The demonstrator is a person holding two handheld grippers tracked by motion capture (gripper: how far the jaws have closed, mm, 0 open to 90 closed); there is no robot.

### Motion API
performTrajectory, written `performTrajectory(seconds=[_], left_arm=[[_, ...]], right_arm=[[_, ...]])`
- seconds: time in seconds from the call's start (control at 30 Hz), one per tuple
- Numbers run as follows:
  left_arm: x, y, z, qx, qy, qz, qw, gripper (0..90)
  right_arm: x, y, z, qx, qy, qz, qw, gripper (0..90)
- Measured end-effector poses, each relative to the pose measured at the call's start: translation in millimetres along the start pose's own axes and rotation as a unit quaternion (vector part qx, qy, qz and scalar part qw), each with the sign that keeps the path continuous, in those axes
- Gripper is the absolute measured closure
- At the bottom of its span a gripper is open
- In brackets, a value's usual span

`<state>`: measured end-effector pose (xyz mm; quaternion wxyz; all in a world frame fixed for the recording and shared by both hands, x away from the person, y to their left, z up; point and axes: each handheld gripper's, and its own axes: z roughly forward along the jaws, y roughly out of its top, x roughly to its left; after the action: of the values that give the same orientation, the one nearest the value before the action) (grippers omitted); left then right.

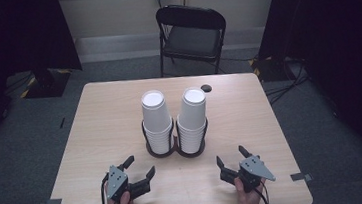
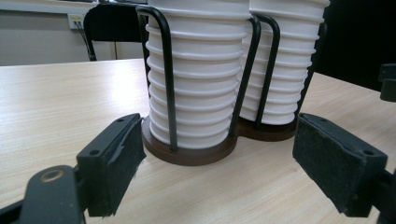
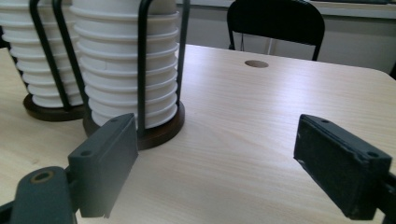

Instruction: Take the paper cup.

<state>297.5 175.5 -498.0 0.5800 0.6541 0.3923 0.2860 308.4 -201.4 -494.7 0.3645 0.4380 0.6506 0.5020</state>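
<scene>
Two stacks of white paper cups, the left stack (image 1: 156,118) and the right stack (image 1: 192,116), stand upside down in a black wire holder (image 1: 175,148) with two round brown bases at the table's middle. My left gripper (image 1: 139,168) rests on the table near the front edge, left of the holder, jaws wide open and empty. My right gripper (image 1: 232,156) rests at the front right, also open and empty. In the left gripper view the left stack (image 2: 196,84) stands just beyond the open jaws (image 2: 219,154). In the right gripper view the right stack (image 3: 128,70) is ahead on the left of the jaws (image 3: 217,158).
The light wooden table (image 1: 110,114) has a round cable hole (image 1: 206,87) behind the cups. A black folding chair (image 1: 190,36) stands beyond the far edge. Tape marks (image 1: 299,176) sit near the front corners. Dark curtains flank the room.
</scene>
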Motion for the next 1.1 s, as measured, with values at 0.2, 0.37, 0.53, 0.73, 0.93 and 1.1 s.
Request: performTrajectory(seconds=[0.2, 0.37, 0.53, 0.73, 0.93, 1.1], left_arm=[[-0.1, 0.3, 0.8, 0.002, 0.0, 0.002, 1.0, 16.2], [-0.4, 0.3, 0.7, 0.001, 0.0, 0.005, 1.0, 16.4], [-0.8, 0.2, 0.6, 0.0, 0.0, 0.007, 1.0, 16.5], [-1.9, 0.0, 0.4, 0.0, 0.002, 0.011, 0.9999, 16.5], [-0.2, 0.0, 0.2, -0.002, -0.006, 0.006, 1.0, 17.4], [-0.9, 0.1, 0.3, -0.001, -0.002, 0.008, 1.0, 17.4]], right_arm=[[-0.3, 0.2, 0.3, 0.001, -0.001, 0.001, 1.0, 13.3], [0.0, 0.1, 0.3, -0.003, 0.017, 0.001, 0.9999, 13.1], [2.0, 1.7, 2.0, 0.003, 0.015, -0.002, 0.9999, 13.1], [6.1, 11.0, 3.9, 0.002, 0.041, 0.007, 0.9991, 13.1], [9.6, 25.3, 5.9, -0.01, 0.065, 0.014, 0.9978, 13.3], [13.1, 38.2, 7.7, -0.015, 0.075, 0.005, 0.997, 13.3]])
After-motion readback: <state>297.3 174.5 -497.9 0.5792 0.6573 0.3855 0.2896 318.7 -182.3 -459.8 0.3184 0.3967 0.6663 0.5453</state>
